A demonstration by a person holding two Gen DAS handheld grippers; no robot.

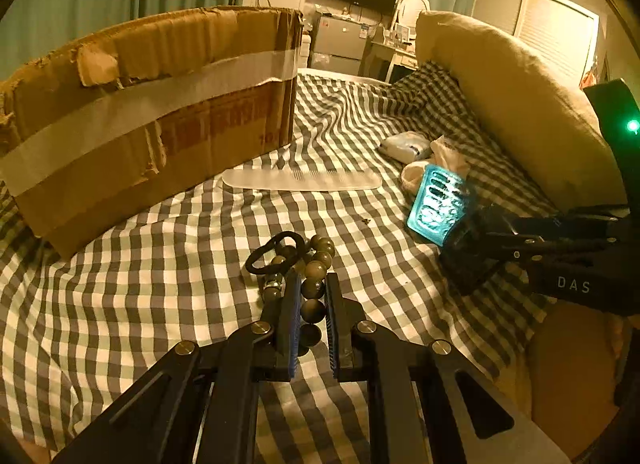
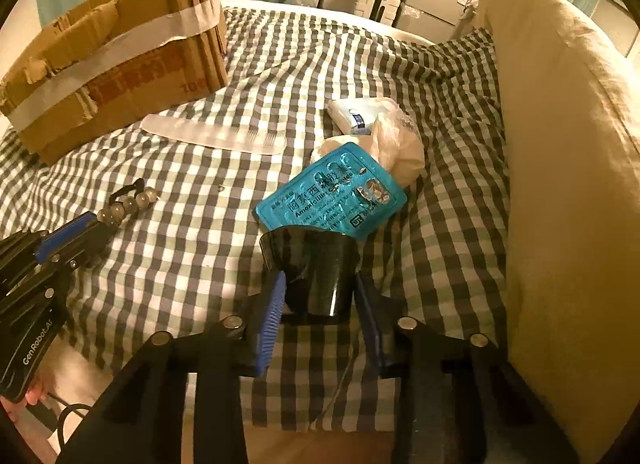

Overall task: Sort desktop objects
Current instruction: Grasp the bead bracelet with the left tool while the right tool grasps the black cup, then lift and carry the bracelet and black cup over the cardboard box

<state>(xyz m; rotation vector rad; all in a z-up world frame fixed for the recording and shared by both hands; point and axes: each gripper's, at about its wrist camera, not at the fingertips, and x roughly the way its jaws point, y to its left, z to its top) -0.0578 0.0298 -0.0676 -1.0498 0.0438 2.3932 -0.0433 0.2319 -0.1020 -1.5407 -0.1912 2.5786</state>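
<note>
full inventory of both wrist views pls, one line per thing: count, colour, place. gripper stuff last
cardboard box: 1, brown with pale tape, far left on the bed
comb: 1, translucent white, flat beside the box
bead bracelet: 1, dark olive beads, near centre, between the left gripper's pads
hair tie: 1, black, touching the bracelet's far end
blister pack: 1, teal, sticking out of the black cup
black cup: 1, glossy black, between the right gripper's pads
wipes packet: 1, white with blue, beyond the blister pack
plastic bag: 1, crumpled, pale, next to the packet
pillow: 1, cream, right edge
bedsheet: 1, grey-white check, under everything
left gripper: shut on bracelet
right gripper: shut on cup
</note>
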